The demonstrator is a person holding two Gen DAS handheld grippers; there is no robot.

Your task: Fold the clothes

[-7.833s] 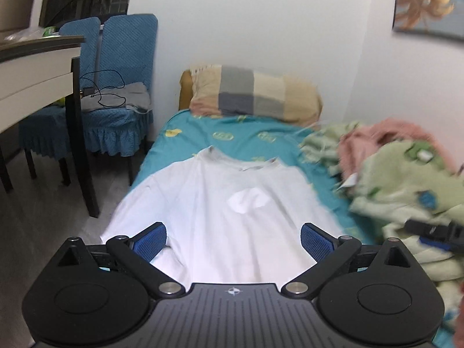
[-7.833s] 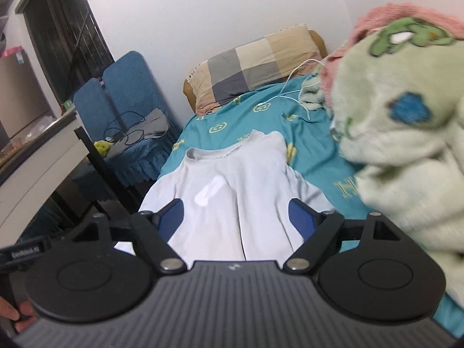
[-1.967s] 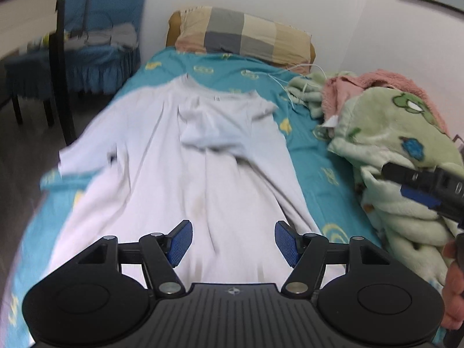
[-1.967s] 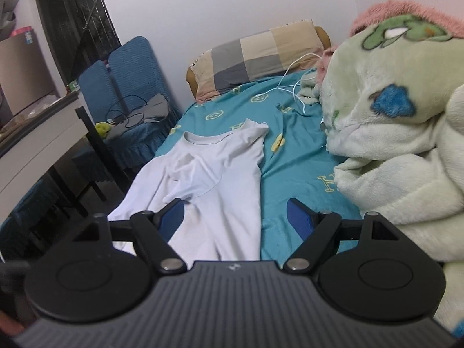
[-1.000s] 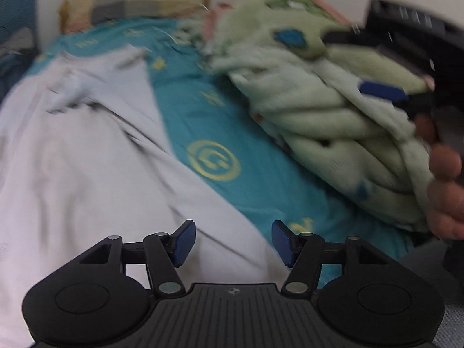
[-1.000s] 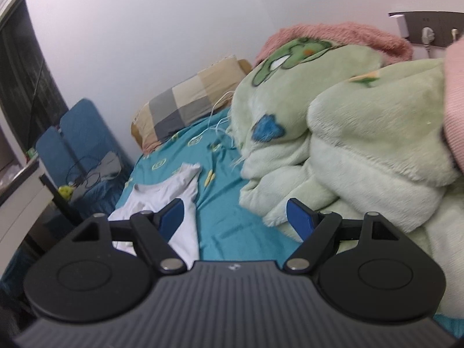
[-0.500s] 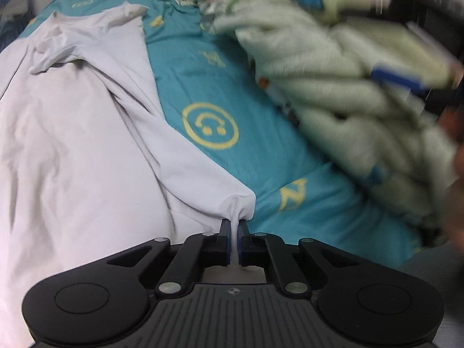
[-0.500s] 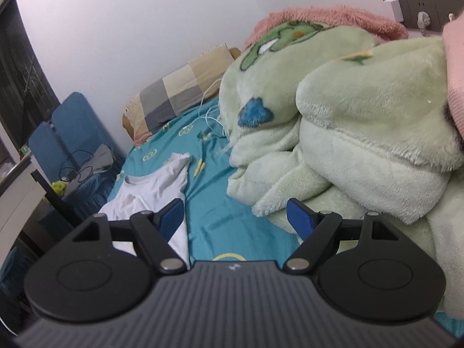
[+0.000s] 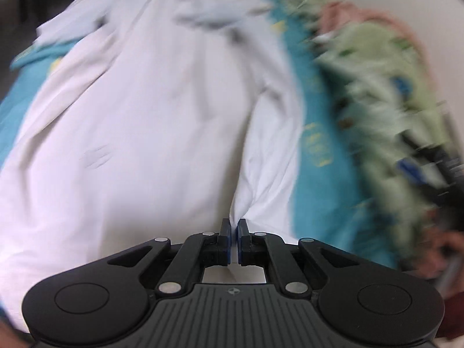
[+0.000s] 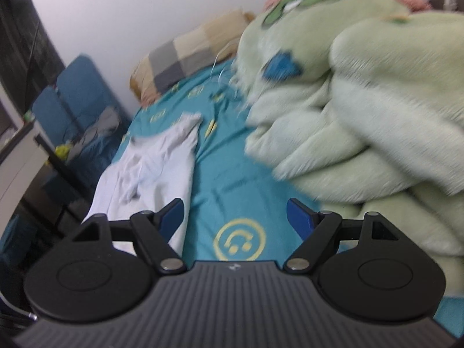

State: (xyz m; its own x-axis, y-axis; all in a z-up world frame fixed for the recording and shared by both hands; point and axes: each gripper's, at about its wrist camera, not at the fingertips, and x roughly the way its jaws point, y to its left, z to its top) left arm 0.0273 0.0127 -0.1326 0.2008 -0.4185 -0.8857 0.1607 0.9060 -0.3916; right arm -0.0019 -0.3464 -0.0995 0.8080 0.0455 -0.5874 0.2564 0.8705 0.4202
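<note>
Left tongs (image 9: pixel 234 226) pinching white shirt (image 9: pixel 139 133) hem, seemingly lifted, right tongs (image 10: pixel 235 211) agape

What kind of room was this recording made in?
Most likely a bedroom. A white shirt lies spread on a bed with a teal patterned sheet, a checked pillow sits at the head by the wall, and a fluffy green blanket is heaped alongside.

Soft indoor light, heavy motion blur, fisheye-warped edges.
</note>
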